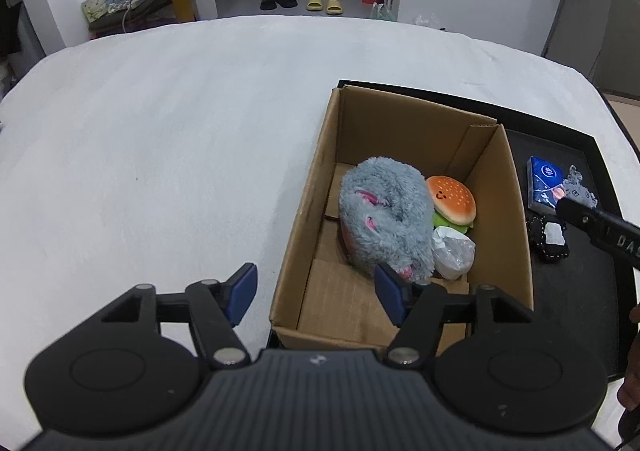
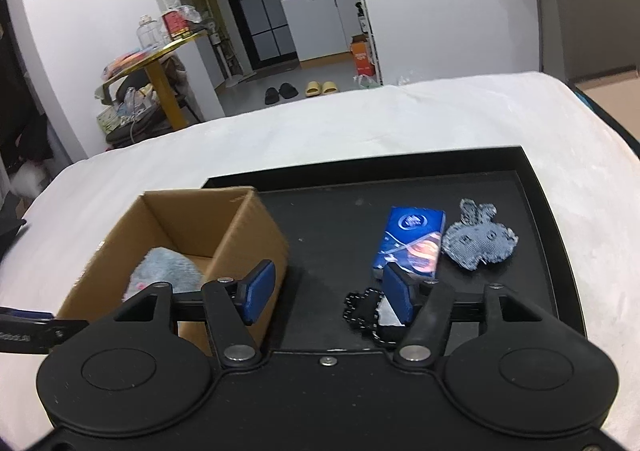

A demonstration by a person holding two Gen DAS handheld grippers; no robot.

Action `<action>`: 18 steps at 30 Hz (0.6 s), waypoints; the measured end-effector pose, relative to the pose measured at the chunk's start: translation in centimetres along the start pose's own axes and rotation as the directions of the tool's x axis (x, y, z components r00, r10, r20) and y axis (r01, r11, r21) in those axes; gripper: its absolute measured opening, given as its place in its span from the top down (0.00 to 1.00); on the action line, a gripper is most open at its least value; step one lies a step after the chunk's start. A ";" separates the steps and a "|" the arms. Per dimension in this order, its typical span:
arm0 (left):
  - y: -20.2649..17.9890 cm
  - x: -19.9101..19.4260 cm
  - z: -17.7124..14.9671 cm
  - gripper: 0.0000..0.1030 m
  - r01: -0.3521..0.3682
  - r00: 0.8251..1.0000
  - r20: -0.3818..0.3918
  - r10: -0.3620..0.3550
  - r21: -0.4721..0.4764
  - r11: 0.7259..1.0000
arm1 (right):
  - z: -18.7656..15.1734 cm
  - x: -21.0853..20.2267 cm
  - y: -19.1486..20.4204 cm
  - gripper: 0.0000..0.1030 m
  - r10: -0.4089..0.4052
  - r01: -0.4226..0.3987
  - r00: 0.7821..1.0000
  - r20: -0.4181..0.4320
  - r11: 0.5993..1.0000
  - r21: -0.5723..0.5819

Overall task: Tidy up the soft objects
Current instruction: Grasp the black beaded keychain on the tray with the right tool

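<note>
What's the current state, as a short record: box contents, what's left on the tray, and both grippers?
box: grey plush toy, burger toy, clear plastic bag
tray: blue tissue pack, denim bunny patch, black patch, all outside the box
left gripper: open, over the box's near left corner
right gripper: open, over the tray, holding nothing

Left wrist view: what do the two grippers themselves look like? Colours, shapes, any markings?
The left gripper is matte black: a ribbed dark-grey body, two round discs, silver pivot pins and angular linkages ending in blue padded fingers. The right gripper is built the same. Seen from the side, it shows partial white lettering.
</note>
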State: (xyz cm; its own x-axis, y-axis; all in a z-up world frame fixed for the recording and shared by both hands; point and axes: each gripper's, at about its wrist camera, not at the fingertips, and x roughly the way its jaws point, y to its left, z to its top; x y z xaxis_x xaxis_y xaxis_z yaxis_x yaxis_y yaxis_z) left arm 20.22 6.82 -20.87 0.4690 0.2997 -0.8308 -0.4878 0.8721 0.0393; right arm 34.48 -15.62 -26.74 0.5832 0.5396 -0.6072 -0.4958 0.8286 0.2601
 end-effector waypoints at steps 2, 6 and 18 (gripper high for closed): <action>-0.1 0.1 0.0 0.35 -0.013 1.000 0.000 0.013 -0.007 1.000 | -0.3 0.6 -0.4 0.42 -0.008 0.008 1.000 -0.010 1.000 0.001; -0.4 0.3 0.1 0.34 -0.041 0.999 0.002 0.041 -0.015 0.999 | -1.0 1.3 -1.0 0.35 -0.016 0.017 0.999 -0.029 1.000 0.000; -1.8 0.3 -0.1 0.32 -0.080 0.997 0.014 0.080 0.000 0.997 | -2.9 3.4 -3.6 0.35 -0.064 0.070 0.995 -0.074 0.994 0.081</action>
State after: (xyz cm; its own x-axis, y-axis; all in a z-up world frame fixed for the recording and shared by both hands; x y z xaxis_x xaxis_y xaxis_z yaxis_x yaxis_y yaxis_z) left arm 21.20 5.30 -21.23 0.4389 0.3742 -0.8169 -0.5237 0.8453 0.1058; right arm 36.36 -17.18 -31.89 0.5650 0.4726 -0.6763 -0.3996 0.8739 0.2768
